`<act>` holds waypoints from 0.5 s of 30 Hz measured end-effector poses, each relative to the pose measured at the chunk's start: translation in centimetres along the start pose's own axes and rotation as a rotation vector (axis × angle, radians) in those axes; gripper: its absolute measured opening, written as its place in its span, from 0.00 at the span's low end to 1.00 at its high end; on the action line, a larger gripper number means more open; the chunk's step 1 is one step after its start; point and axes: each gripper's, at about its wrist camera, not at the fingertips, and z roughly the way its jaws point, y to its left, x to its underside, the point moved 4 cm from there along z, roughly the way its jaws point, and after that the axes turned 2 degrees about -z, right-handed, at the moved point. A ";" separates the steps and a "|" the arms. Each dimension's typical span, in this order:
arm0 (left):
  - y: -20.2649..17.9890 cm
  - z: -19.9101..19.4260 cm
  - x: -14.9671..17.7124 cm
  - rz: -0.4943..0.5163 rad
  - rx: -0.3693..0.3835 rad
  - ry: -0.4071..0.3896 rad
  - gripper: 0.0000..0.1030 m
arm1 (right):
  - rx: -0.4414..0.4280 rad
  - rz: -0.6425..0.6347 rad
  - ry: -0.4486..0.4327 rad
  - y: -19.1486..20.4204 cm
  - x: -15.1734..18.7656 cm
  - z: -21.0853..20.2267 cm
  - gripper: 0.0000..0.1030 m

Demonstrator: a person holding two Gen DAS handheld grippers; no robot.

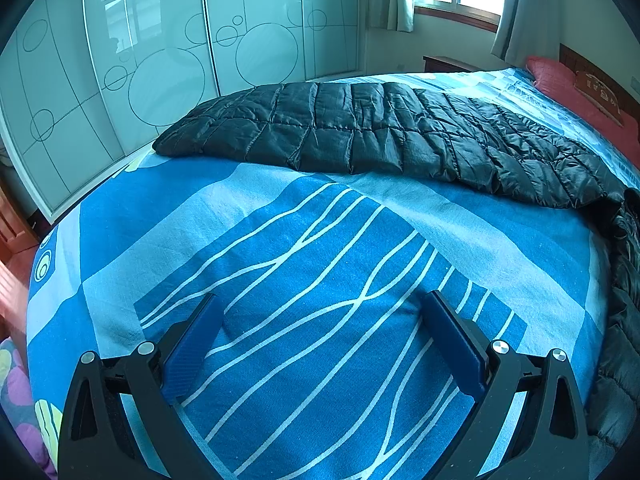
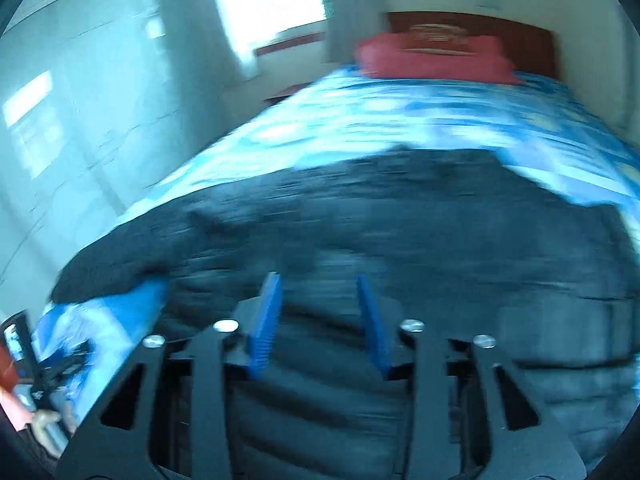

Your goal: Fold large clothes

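Black quilted jacket [image 1: 360,132] lying flat on the blue bedsheet [image 1: 300,280].
My left gripper [image 1: 322,312] hangs released short of the jacket; my right gripper [image 2: 318,292], above it, parted, grasps nothing.

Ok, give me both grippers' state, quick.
Left gripper: open, empty, over the bedsheet.
Right gripper: partly open, nothing between the pads, above the black jacket.

Bare sheet [image 1: 320,240] — jacket [image 1: 380,132] (quilted) beyond
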 end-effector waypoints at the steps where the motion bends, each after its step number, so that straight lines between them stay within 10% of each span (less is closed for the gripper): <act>1: 0.0 0.0 0.0 0.000 -0.001 0.000 0.96 | 0.063 0.038 -0.003 -3.4 -0.2 -0.6 0.24; 7: -0.1 0.0 0.0 0.008 -0.014 -0.004 0.96 | 0.337 0.297 -0.007 -21.4 0.9 -3.2 0.15; 15: -0.3 -0.1 0.0 0.011 -0.021 -0.005 0.96 | 0.280 0.283 0.167 -23.8 4.3 1.6 0.15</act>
